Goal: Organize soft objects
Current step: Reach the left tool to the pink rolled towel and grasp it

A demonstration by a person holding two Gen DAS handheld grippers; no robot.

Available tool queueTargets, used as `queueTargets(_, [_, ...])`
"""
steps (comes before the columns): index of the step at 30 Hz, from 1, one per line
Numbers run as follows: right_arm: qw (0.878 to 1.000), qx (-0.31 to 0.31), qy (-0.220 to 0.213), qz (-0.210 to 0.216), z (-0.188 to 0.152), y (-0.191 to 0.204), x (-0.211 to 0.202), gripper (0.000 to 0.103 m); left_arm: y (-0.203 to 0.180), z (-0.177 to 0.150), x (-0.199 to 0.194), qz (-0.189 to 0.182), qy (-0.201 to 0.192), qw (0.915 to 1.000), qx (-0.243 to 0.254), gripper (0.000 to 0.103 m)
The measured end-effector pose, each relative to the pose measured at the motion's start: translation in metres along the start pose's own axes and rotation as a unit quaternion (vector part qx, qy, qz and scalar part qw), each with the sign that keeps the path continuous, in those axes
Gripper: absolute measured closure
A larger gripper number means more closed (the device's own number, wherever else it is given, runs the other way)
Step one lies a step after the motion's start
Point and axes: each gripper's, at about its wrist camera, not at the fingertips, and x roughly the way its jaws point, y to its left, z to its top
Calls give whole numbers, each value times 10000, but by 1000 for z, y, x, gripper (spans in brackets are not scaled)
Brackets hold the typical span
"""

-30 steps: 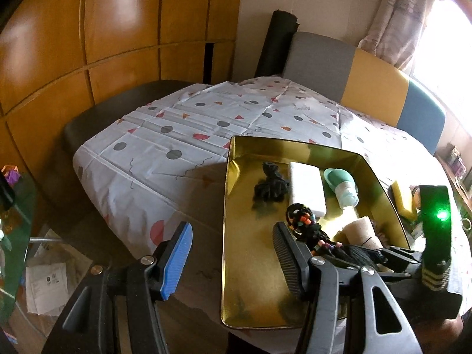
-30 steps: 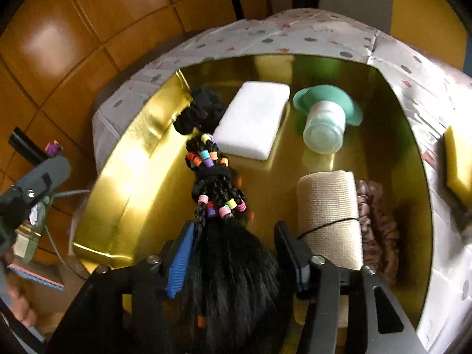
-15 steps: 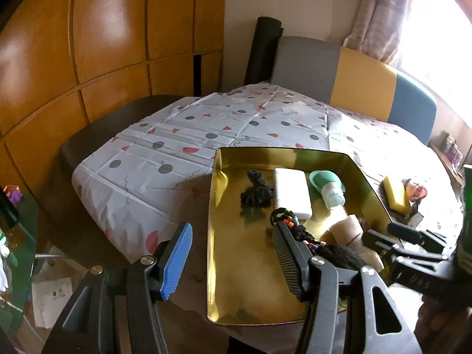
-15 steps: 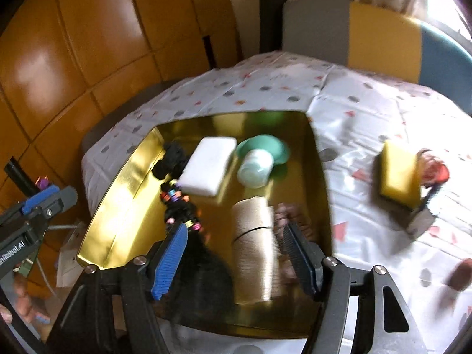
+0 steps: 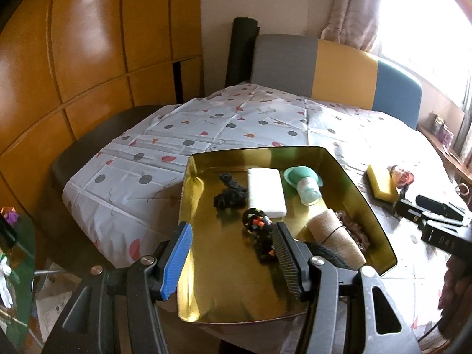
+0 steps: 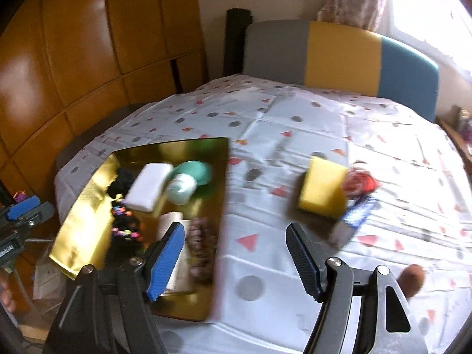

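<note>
- Right gripper [image 6: 236,253] has just been opening its jaws; they stand wide with nothing between them, above bare tablecloth [image 6: 295,124] between the tray [image 6: 85,206] and the sponge [image 6: 323,190].
- Left gripper [image 5: 233,253] is likewise wide and empty, poised over the tray's near end.
- Tray holds the sorted soft things: beaded hairpiece [image 5: 259,230] nearest the left jaws, black scrunchie [image 5: 230,197], white pad [image 5: 267,190], green bottle [image 5: 305,185], beige roll [image 5: 333,230], and a brown scrunchie [image 5: 352,228] against the right wall.
- Still outside the tray: the yellow sponge, with a red object [image 6: 360,184] touching its far side and a blue-and-white item [image 6: 358,212] just beside it; blur hides what these are.
- Step in hand, as I judge it: the hairpiece is delivered and the right gripper is heading for the next item.
- Next move calls for lining the open jaws across the sponge's narrower sides, lowering around it, and squeezing lightly, since foam compresses and may slip or drag its neighbours.
</note>
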Motion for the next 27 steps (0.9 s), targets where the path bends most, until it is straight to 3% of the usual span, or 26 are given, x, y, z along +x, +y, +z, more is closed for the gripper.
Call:
queueTargets(12, [9930, 537, -163, -1042, -1, -117, -27, 28, -34, 4, 3, -280, 103, 9990, 342, 46])
queueTargets(19, [9724, 1504, -224, -1769, -33, -200, -37, 27, -59, 8, 12, -648, 326, 9963, 464, 46])
queueTargets(21, [9634, 1903, -59, -1886, -40, -218, -34, 27, -70, 11, 14, -735, 354, 9949, 588, 46])
queueTargets(27, [9505, 2563, -260, -1738, -44, -240, -46, 26, -109, 24, 19, -1107, 403, 9889, 903, 46])
